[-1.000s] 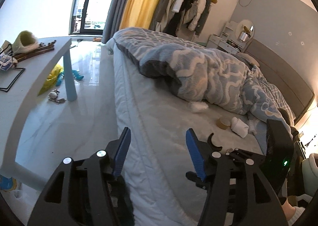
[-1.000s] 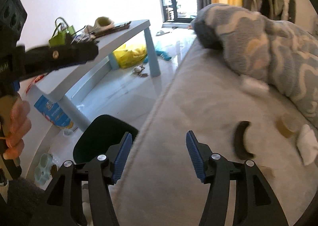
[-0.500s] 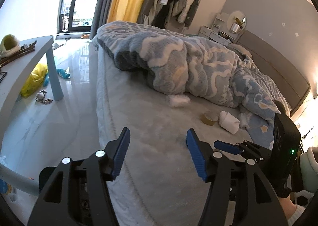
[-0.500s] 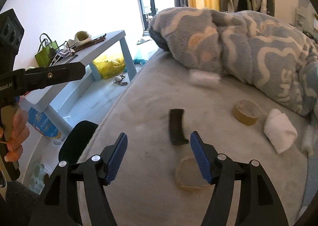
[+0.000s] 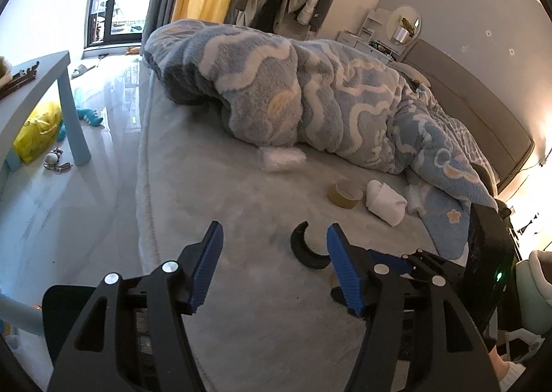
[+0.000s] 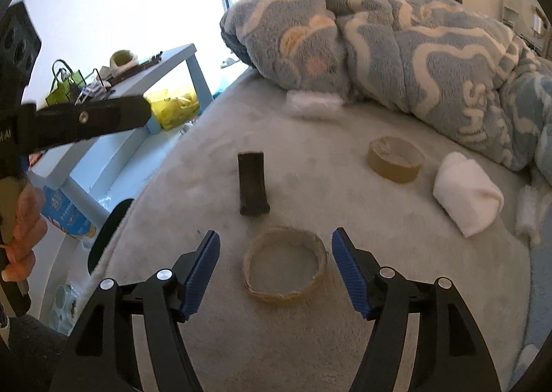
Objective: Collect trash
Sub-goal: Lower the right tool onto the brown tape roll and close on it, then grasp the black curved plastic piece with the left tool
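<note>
Cardboard ring (image 6: pixel 285 266) lies between spread fingers of right gripper (image 6: pixel 275 268) (empty); left gripper (image 5: pixel 272 262) likewise wide apart, empty. Risk: thin ring buckles, slips on soft bed (image 6: pixel 345 340).

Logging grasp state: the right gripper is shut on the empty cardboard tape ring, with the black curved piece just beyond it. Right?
Not quite. The right gripper is open, straddling the empty cardboard tape ring without gripping it, as the right wrist view shows. The black curved piece does lie just beyond.

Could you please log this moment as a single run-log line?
phase: approach | right gripper: open, straddling empty tape ring on bed | left gripper: open, empty | black curved piece: untouched
</note>
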Tool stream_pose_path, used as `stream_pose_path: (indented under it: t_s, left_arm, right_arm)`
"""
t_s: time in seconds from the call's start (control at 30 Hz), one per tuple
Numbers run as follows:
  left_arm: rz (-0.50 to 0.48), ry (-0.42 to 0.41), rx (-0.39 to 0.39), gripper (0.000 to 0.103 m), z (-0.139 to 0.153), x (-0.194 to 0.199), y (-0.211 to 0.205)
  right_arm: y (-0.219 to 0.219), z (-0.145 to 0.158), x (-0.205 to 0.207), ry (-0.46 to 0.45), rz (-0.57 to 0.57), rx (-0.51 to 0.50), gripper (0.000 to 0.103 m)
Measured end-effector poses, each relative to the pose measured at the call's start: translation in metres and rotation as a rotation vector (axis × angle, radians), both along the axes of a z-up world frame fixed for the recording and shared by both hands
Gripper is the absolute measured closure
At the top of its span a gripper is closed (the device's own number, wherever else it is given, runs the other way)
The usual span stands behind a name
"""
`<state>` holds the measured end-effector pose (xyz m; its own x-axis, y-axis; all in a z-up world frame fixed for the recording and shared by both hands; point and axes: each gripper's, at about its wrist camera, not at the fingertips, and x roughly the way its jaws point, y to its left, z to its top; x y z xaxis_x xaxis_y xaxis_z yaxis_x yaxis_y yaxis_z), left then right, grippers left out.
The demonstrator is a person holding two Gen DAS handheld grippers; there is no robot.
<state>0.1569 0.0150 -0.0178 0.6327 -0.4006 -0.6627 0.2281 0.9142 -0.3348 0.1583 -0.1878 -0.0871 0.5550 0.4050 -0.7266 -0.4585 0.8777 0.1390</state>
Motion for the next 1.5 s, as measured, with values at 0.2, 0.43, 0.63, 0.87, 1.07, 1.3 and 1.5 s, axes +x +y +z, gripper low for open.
stream_pose_path:
  t_s: [0.2,0.43,0.63,0.87,1.07,1.3,1.5]
  left_arm:
    - [-0.019,0.020,0.022,0.043,-0.009,0.006,-0.018]
    - [-0.050,0.042,0.042,0.052,-0.022,0.011,-0.038]
    - [-0.050,0.065,0.059,0.057,-0.034,0.018,-0.049]
    - [-0.028,0.093,0.032,0.066,-0.046,0.030,-0.050]
    - [-0.033,0.088,0.036,0.072,-0.049,0.033,-0.059]
    - [-0.019,0.094,0.057,0.074,-0.055,0.038,-0.063]
    - [0.007,0.116,0.047,0.074,-0.064,0.045,-0.062]
  right_arm:
    - [-0.002,-0.011,0.002,0.029,0.013,-0.025,0.049]
    - [-0.015,-0.003,-0.002,0.003,0.006,-0.019,0.054]
    - [-0.036,0.004,-0.003,-0.012,-0.024,0.006,0.054]
    - [-0.056,0.008,-0.005,-0.019,-0.038,0.028,0.054]
    - [-0.069,0.008,-0.006,-0.016,-0.047,0.045,0.054]
    - [-0.077,0.009,-0.009,-0.011,-0.048,0.057,0.054]
    - [-0.083,0.006,-0.010,-0.003,-0.055,0.063,0.054]
